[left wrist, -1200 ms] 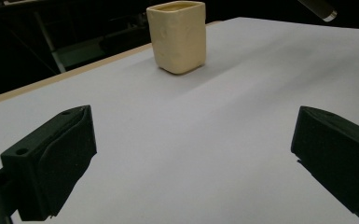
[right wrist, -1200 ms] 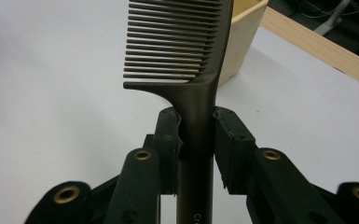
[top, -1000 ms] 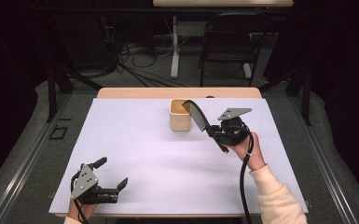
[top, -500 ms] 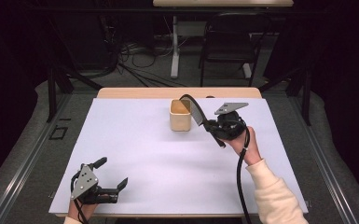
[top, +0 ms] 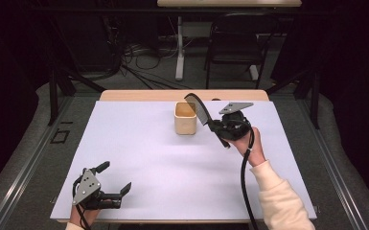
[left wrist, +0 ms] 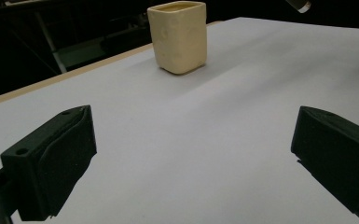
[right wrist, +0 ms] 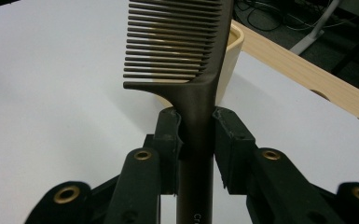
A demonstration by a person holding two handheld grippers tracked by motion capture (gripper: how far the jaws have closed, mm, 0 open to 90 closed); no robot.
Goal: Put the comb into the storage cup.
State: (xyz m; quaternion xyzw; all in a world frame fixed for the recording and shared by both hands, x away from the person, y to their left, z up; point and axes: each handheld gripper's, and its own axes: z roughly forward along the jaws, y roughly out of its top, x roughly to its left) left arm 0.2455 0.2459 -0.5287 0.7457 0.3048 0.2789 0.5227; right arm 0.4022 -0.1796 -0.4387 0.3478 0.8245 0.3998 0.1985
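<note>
Your right gripper has its fingers clamped on the handle of a dark brown comb. Comb: one slim straight spine, fine even teeth along one side. Long axis runs straight out from the fingers, toothed end tilted up and away over the rim of the cream cup on the white desk. Your left gripper rests low at the near desk edge, fingers spread wide, nothing between them.

A lab-like recording room: black curtains, floor cables, white-covered table.
</note>
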